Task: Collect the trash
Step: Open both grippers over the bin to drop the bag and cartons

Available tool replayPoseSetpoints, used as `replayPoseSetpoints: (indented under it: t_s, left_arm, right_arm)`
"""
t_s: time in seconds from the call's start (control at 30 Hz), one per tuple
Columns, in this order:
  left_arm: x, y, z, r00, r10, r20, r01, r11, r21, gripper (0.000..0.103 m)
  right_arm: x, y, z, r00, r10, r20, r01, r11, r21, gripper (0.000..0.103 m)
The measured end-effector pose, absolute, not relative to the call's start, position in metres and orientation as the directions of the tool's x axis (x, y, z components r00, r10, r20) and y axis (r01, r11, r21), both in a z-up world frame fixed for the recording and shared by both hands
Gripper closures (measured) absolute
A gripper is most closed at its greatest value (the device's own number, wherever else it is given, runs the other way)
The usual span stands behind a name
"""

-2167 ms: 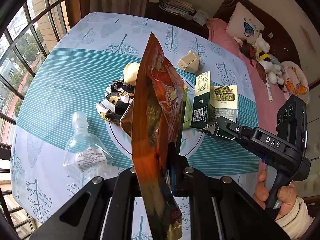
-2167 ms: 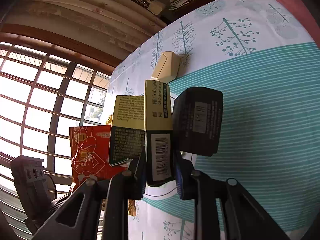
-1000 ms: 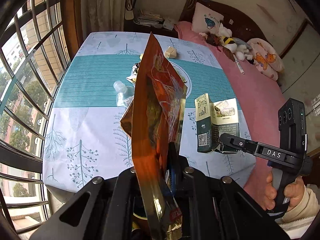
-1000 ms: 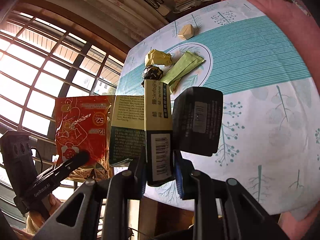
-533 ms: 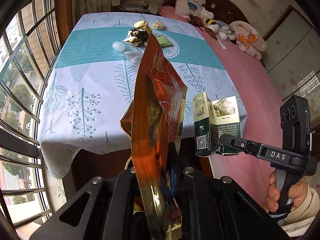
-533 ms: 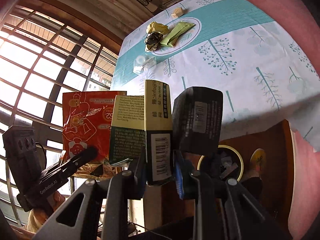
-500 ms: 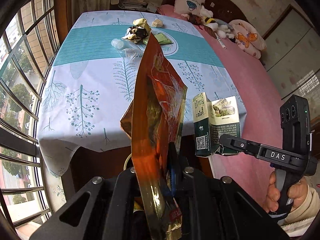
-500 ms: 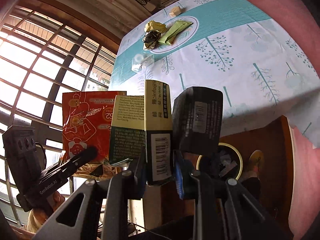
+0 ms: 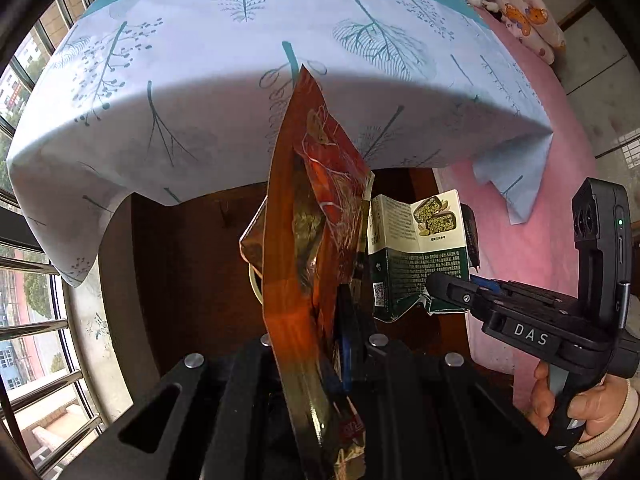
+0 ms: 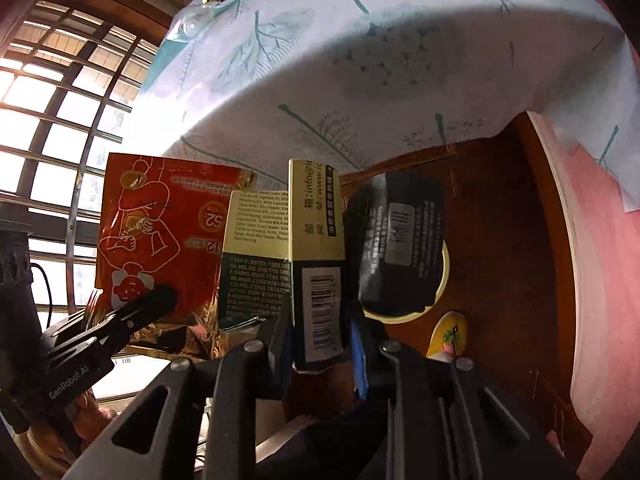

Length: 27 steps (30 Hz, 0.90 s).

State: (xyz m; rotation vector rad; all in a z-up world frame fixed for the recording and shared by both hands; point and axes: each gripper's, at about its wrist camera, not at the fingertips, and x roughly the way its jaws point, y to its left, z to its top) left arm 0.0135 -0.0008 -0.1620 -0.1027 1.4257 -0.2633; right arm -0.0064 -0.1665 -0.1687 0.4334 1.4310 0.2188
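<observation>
The left gripper (image 9: 348,344) is pinching the red snack wrapper (image 9: 320,248) by its lower edge, fingers clamped tight, while the right gripper (image 10: 320,344) is squeezing the flattened green snack box (image 10: 316,256) upright. Both are hanging below the bench's near edge (image 9: 224,128), apparently so each piece drops cleanly into the yellow-rimmed bin (image 10: 442,280) beneath.

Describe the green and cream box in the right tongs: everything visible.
The box is thin printed cardboard, cream above and dark green below, with a barcode, small print and a snack-bar picture. It is opened out, flaps splayed, bottom edge torn. It stands upright, clamped at its lower end in the right tongs, beside the red wrapper, below the tablecloth edge.
</observation>
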Motion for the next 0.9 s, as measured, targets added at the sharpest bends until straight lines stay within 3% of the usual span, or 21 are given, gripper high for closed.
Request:
replayPoseSetpoints:
  t_s: [0.37, 0.47, 0.57, 0.63, 0.7, 0.77, 0.8, 0.83, 0.9]
  left_arm:
    - [0.033, -0.034, -0.317, 0.059, -0.170, -0.984, 0.120, 0.979, -0.162, 0.093]
    - [0.036, -0.037, -0.347, 0.059, -0.161, -0.985, 0.137, 0.979, -0.152, 0.088]
    - [0.038, -0.039, -0.368, 0.056, -0.143, -0.988, 0.147, 0.980, -0.133, 0.075]
    - [0.040, -0.043, -0.375, 0.055, -0.134, -0.989, 0.142, 0.982, -0.125, 0.050]
    - [0.041, -0.042, -0.378, 0.057, -0.124, -0.991, 0.130, 0.985, -0.115, 0.033]
    - [0.042, -0.039, -0.379, 0.065, -0.110, -0.992, 0.110, 0.989, -0.103, 0.027]
    - [0.043, -0.037, -0.379, 0.067, -0.101, -0.993, 0.102, 0.990, -0.094, 0.017]
    - [0.043, -0.035, -0.378, 0.069, -0.094, -0.993, 0.096, 0.992, -0.087, 0.008]
    - [0.042, -0.027, -0.374, 0.080, -0.087, -0.993, 0.087, 0.993, -0.080, 0.003]
  right_arm:
    - [0.003, -0.167, -0.325, 0.028, 0.292, -0.956, 0.086, 0.952, 0.293, 0.080]
    - [0.010, -0.163, -0.357, 0.012, 0.273, -0.962, 0.066, 0.960, 0.273, 0.080]
    - [0.017, -0.155, -0.379, 0.000, 0.260, -0.965, 0.045, 0.964, 0.260, 0.078]
    - [0.020, -0.150, -0.387, -0.010, 0.261, -0.965, 0.034, 0.965, 0.260, 0.076]
    - [0.021, -0.148, -0.391, -0.008, 0.264, -0.965, 0.023, 0.964, 0.263, 0.071]
    - [0.024, -0.149, -0.392, -0.011, 0.262, -0.965, 0.018, 0.965, 0.262, 0.060]
    - [0.025, -0.148, -0.391, -0.012, 0.262, -0.965, 0.024, 0.965, 0.262, 0.054]
    - [0.027, -0.148, -0.391, -0.010, 0.266, -0.964, 0.032, 0.964, 0.266, 0.054]
    - [0.027, -0.151, -0.390, -0.009, 0.272, -0.962, 0.047, 0.961, 0.272, 0.053]
